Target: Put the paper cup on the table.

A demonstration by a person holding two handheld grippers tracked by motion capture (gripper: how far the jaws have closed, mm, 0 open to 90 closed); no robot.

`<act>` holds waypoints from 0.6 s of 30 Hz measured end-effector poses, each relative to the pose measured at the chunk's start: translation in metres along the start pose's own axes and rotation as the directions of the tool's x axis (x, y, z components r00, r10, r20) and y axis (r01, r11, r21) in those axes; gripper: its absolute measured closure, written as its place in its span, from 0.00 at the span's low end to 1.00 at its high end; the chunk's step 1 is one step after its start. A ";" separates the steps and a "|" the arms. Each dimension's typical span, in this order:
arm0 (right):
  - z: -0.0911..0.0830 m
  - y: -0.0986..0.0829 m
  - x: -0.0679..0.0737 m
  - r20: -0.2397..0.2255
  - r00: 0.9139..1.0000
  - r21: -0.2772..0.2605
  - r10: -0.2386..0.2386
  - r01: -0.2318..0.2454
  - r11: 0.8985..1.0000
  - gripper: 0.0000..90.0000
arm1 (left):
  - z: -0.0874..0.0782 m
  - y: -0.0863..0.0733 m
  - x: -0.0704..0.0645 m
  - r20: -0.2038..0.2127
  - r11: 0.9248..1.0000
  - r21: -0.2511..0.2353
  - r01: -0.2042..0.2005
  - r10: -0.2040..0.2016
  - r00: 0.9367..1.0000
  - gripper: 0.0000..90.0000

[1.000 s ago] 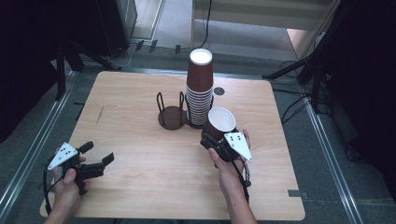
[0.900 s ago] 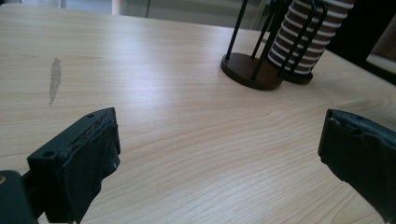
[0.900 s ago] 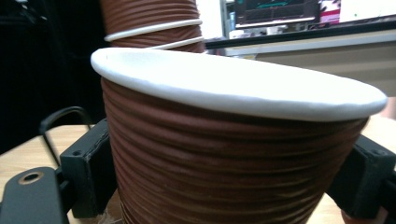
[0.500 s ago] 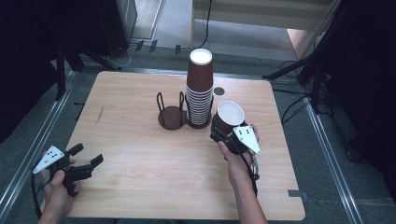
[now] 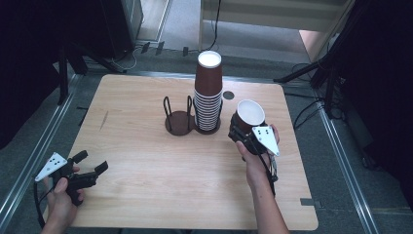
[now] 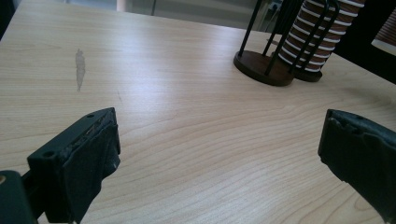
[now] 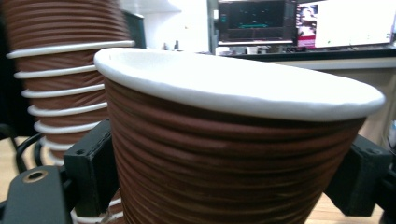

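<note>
A tall stack of ribbed brown paper cups (image 5: 208,92) with white rims stands upside down in one ring of a dark wire cup holder (image 5: 178,122). My right gripper (image 5: 242,135) is shut on a single brown cup (image 5: 249,117), held mouth-up just right of the stack. In the right gripper view this cup (image 7: 233,140) sits between the two black fingers (image 7: 91,172), with the stack (image 7: 60,70) behind it on the left. My left gripper (image 5: 90,163) hovers open near the table's front left corner. Its jaws stand wide apart over bare wood (image 6: 219,154).
The holder's second ring is empty, and its round base (image 6: 261,67) rests near the middle of the wooden table (image 5: 146,161). A small dark hole (image 5: 228,95) lies behind the stack. Metal rails and dark stands border the table.
My right gripper has carried the single cup to the right, away from the stack. My left gripper has drawn back toward the front left corner, still open.
</note>
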State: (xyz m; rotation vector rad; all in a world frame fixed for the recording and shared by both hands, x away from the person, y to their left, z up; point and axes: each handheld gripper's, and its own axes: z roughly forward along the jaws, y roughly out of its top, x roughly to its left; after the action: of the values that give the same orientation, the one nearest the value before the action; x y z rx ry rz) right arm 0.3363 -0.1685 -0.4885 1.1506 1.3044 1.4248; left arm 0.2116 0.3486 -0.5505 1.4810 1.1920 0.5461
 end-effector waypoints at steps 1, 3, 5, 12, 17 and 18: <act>0.001 0.000 -0.001 0.007 1.000 0.004 0.006 -0.006 1.000 0.14 | 0.000 0.000 0.000 0.001 1.000 0.000 0.001 -0.001 1.000 0.00; 0.005 0.000 -0.006 0.030 1.000 0.011 -0.004 0.004 1.000 0.13 | 0.000 0.000 0.000 0.002 1.000 -0.001 0.002 -0.002 1.000 0.00; 0.008 0.000 -0.011 0.043 0.999 0.017 -0.015 0.014 1.000 0.13 | 0.000 0.000 0.001 0.005 1.000 0.001 0.004 -0.004 1.000 0.00; 0.023 -0.001 -0.034 0.091 0.995 0.046 -0.029 0.025 0.999 0.13 | 0.000 0.000 0.001 0.004 1.000 -0.002 0.011 -0.011 1.000 0.00; 0.030 -0.008 -0.049 0.132 0.988 0.081 -0.077 0.067 0.994 0.13 | 0.000 0.000 0.000 0.002 1.000 -0.002 0.009 -0.009 1.000 0.00; 0.031 -0.010 -0.051 0.140 0.987 0.090 -0.084 0.072 0.993 0.13 | 0.000 0.000 0.000 0.001 1.000 -0.001 0.008 -0.008 1.000 0.00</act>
State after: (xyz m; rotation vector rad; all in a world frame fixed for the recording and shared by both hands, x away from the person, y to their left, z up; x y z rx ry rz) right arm 0.3771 -0.2114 -0.5013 1.2212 1.3041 1.2173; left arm 0.2114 0.3489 -0.5510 1.4752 1.1959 0.5402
